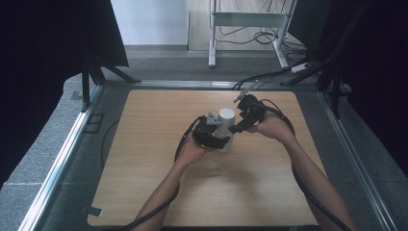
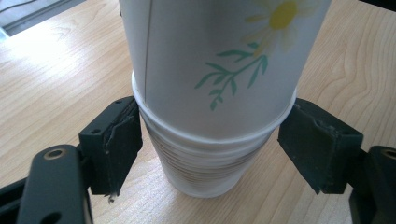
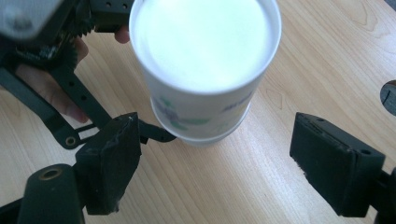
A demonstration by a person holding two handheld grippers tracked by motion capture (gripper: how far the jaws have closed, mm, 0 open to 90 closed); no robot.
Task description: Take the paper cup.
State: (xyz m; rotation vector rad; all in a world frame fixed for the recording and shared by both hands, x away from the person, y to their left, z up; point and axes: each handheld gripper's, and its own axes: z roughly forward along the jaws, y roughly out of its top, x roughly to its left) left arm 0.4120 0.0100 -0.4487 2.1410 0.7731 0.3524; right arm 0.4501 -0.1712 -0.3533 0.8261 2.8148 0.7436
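Light wood-grain table (image 1: 144, 168) with rounded corners, seen from above, standing on grey floor (image 1: 57, 120). Near its centre stand stacked paper cups (image 1: 225, 129): an upper cup (image 2: 210, 60) printed with a daisy, nested in a ribbed lower cup (image 2: 201, 168) whose base rests directly on the wood.

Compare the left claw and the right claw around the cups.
The left claw is closed on the lower cup beneath the flowered cup's rim; the right claw is open, touching nothing. The left sits low beside the stack, the right looks down from above. Both have black pads.
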